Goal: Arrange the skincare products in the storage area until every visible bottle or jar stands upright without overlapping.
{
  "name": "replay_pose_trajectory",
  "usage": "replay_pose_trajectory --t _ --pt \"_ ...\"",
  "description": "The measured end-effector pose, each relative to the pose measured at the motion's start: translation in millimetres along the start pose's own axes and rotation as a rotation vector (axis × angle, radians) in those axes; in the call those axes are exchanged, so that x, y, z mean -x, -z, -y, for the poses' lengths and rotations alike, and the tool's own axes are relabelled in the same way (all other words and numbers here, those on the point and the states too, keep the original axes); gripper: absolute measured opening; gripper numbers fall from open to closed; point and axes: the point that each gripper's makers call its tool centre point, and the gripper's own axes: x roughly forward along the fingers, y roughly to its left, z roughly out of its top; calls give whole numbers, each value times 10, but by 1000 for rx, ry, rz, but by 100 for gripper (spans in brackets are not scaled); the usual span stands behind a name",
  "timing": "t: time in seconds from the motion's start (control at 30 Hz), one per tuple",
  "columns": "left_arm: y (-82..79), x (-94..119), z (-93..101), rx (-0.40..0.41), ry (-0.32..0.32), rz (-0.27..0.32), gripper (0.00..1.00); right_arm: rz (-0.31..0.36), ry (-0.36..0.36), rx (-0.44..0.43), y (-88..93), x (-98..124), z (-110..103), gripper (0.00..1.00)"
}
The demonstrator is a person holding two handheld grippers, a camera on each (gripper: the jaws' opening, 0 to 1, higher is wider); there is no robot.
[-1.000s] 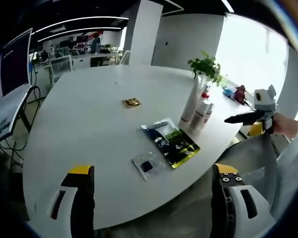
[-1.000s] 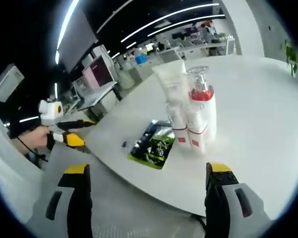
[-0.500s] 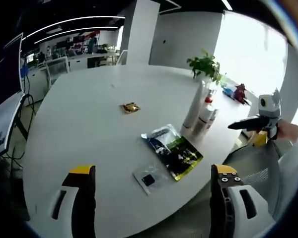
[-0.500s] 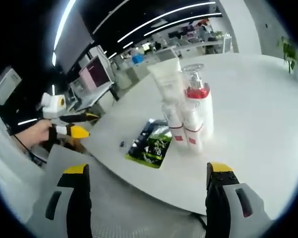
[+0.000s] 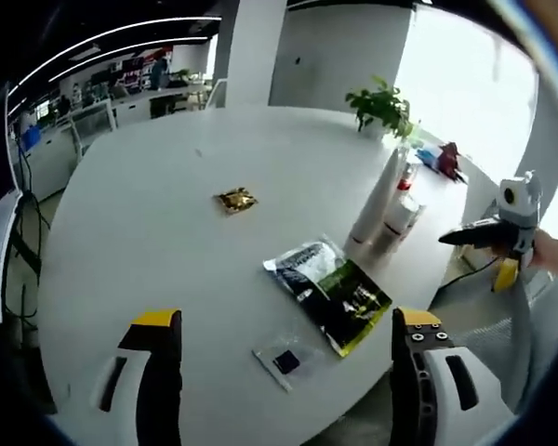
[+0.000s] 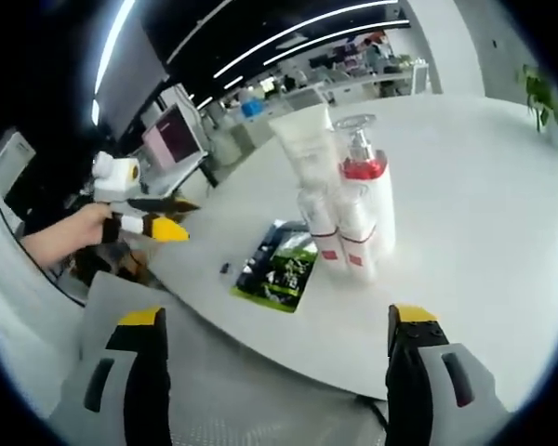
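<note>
Both pairs of jaws stand wide apart with nothing between them — your left gripper (image 5: 279, 372) hangs over the near edge of the white table (image 5: 139, 214), your right gripper (image 6: 279, 372) sits off the table's edge, above a grey chair back (image 6: 214, 372).

From the right gripper view, the skincare cluster stands upright near the table edge: a tall white tube (image 6: 304, 149) at the back, a pump bottle with a red collar (image 6: 367, 195) beside it, and two small clear bottles with red labels (image 6: 339, 237) in front, all packed close together, touching or nearly so. Just beside them lies a flat green-and-black sachet (image 6: 279, 269).

In the left gripper view you get the same group (image 5: 386, 204) from the other side, with the sachet lying flat nearby, a small clear packet with a dark square (image 5: 286, 358) nearer to you, and a gold wrapper (image 5: 234, 199) well apart toward the table's middle. A potted plant (image 5: 379, 104) stands at the far edge.

Your right gripper also shows at the right of that view, held in your hand (image 5: 549, 253).
</note>
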Motion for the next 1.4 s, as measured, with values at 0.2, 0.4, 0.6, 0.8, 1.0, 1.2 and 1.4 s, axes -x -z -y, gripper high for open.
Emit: replay_pose_trajectory --t 0.2,0.4,0.6,0.8,1.0,1.2,1.4 --pt "-62 -197 -61 -10 13 -51 89 -11 5 -7 17 -8 24 99" --pt "-145 -428 -164 -29 20 -92 88 -30 20 -2 46 -17 42 99" --pt "-277 -607 -230 -26 14 -112 86 -34 27 -11 51 -23 57 99" --pt "-426 -822 -302 -44 -1 -120 86 -40 35 -21 65 -24 68 99" --pt "-512 -969 -323 -14 -18 -130 86 -42 43 -31 72 -22 85 99" --pt "-600 -1191 -401 17 -41 -156 84 -42 50 -40 75 -20 91 99" --pt "-699 -1323 -433 57 -85 -143 88 -50 50 -34 82 -24 89 99"
